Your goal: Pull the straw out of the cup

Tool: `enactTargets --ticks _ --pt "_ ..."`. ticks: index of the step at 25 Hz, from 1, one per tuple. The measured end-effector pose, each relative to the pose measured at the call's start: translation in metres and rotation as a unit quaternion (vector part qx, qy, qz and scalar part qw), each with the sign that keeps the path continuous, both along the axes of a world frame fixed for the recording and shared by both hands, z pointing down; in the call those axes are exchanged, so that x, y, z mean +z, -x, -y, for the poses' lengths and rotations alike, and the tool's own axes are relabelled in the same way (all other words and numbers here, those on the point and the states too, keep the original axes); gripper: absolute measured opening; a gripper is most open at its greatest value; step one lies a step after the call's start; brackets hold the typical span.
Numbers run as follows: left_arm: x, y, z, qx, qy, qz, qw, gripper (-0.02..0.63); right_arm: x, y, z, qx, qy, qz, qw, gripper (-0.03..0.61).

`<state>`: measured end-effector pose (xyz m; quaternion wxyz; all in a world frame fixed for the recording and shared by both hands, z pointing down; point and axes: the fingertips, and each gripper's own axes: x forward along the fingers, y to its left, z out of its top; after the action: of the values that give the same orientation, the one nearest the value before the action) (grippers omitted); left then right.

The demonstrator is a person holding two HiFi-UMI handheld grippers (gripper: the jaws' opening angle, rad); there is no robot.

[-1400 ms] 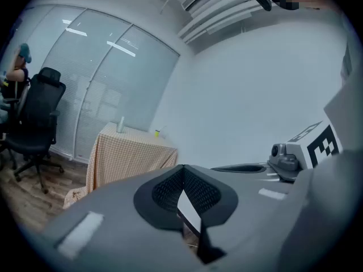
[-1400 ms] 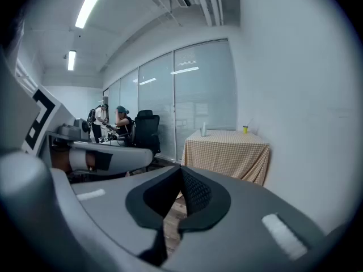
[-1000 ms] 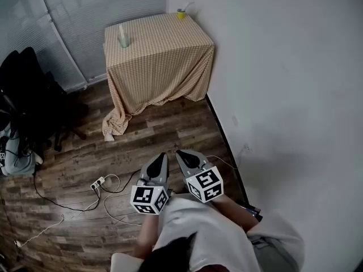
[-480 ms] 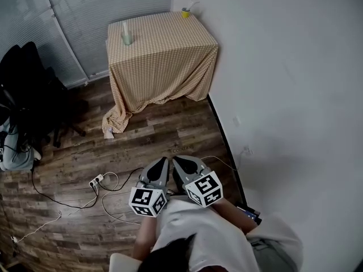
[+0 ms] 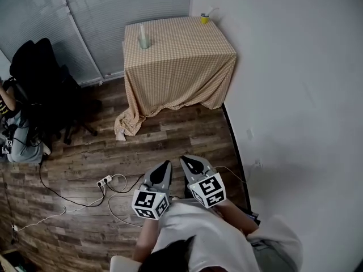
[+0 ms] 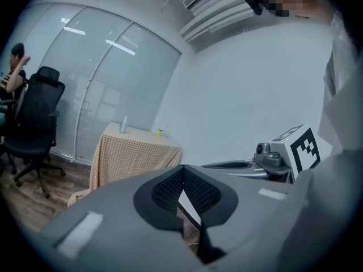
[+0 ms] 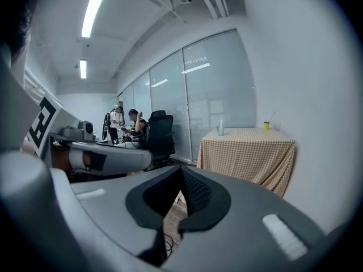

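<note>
Currently, the left claw (image 5: 165,165) and right claw (image 5: 185,160) are both clenched on nothing and are well apart from the work. The cup (image 5: 204,19), small and yellow, stands at the far corner of the surface (image 5: 176,50), at 1 o'clock in the head view, beside the wall (image 5: 283,67). The straw (image 5: 211,10) leans out of it toward 2 o'clock. Expect a light, thin, easily crushed straw: pinch it gently on the exposed length above the rim. The cup is probably light enough to tip or lift, so steady its side with the other claw.
</note>
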<state>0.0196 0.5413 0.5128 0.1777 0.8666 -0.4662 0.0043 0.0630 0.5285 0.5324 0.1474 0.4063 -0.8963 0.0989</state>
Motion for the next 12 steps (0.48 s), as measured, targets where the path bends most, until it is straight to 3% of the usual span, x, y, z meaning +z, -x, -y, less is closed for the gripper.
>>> enactTargets --ticks 12 --pt "0.012 0.000 0.085 -0.029 0.045 -0.012 0.9985 0.012 0.019 0.009 0.081 -0.045 0.033 -0.013 0.998 0.006"
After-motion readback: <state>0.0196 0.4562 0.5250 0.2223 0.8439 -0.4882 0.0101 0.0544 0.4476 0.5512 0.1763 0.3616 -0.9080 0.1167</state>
